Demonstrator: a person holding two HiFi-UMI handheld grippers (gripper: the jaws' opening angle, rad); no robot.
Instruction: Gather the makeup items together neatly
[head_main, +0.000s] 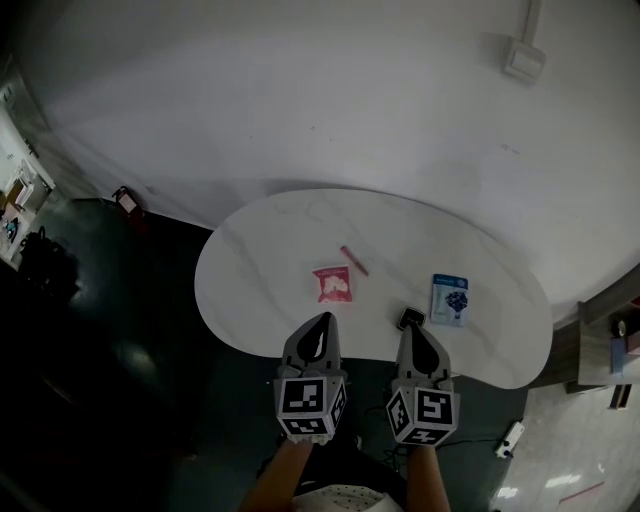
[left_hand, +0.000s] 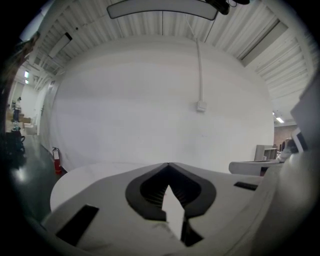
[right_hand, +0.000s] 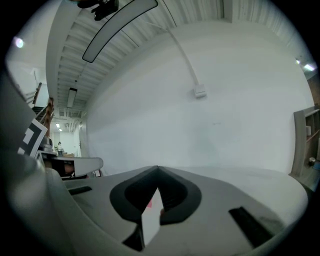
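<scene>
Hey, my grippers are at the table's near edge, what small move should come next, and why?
Probably open the right gripper and ease it onto the small black item just ahead of it. Its jaws are shut and empty, and that item lies nearest, apart from the pink packet and blue packet.

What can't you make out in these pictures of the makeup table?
Print on the pink packet and the blue packet: too small, head view.
The black item: head view, partly covered by the right gripper.
Items on the table: both gripper views, mostly blocked by the shut jaws.
</scene>
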